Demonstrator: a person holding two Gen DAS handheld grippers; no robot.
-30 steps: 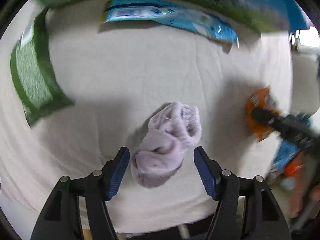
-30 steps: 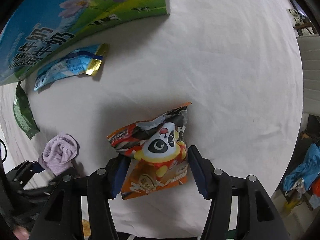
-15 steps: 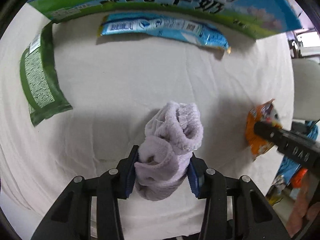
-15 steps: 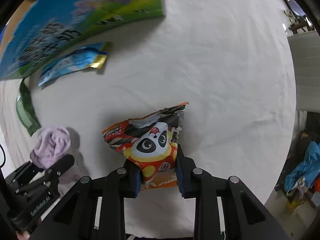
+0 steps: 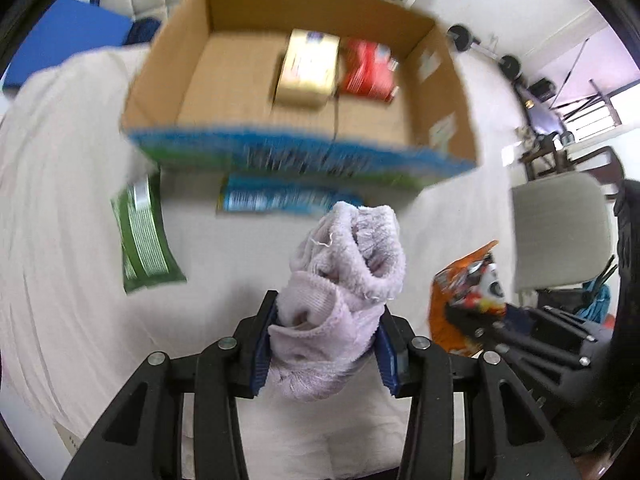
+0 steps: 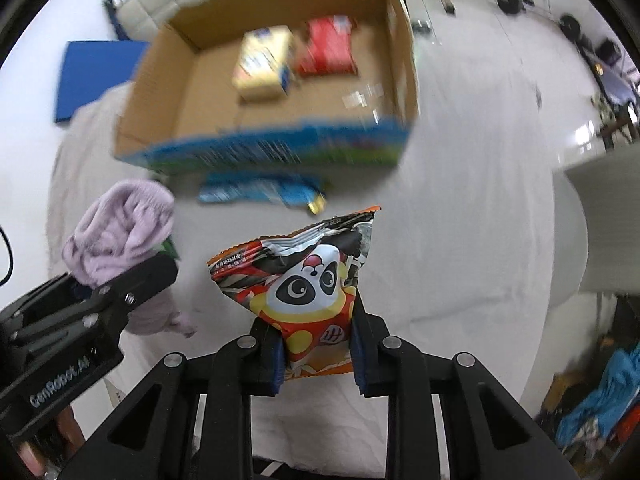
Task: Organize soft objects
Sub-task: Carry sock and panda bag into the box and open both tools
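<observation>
My left gripper (image 5: 324, 344) is shut on a lilac fluffy sock (image 5: 344, 280) and holds it up above the white cloth. My right gripper (image 6: 316, 344) is shut on an orange panda snack bag (image 6: 308, 276), also lifted. Each sees the other: the sock (image 6: 120, 224) shows at the left of the right wrist view, the snack bag (image 5: 468, 280) at the right of the left wrist view. An open cardboard box (image 5: 200, 80) stands ahead; it also shows in the right wrist view (image 6: 160, 92).
The box holds a gold pack (image 5: 308, 68) and a red pack (image 5: 368, 68). A blue snack pack (image 5: 280, 200) lies in front of the box and a green pack (image 5: 144, 240) to the left. A white chair (image 5: 560, 232) stands at the right.
Both grippers closed on their objects, then lifted and tilted up, so the box interior came into view. The sock and the snack bag have left the cloth.
</observation>
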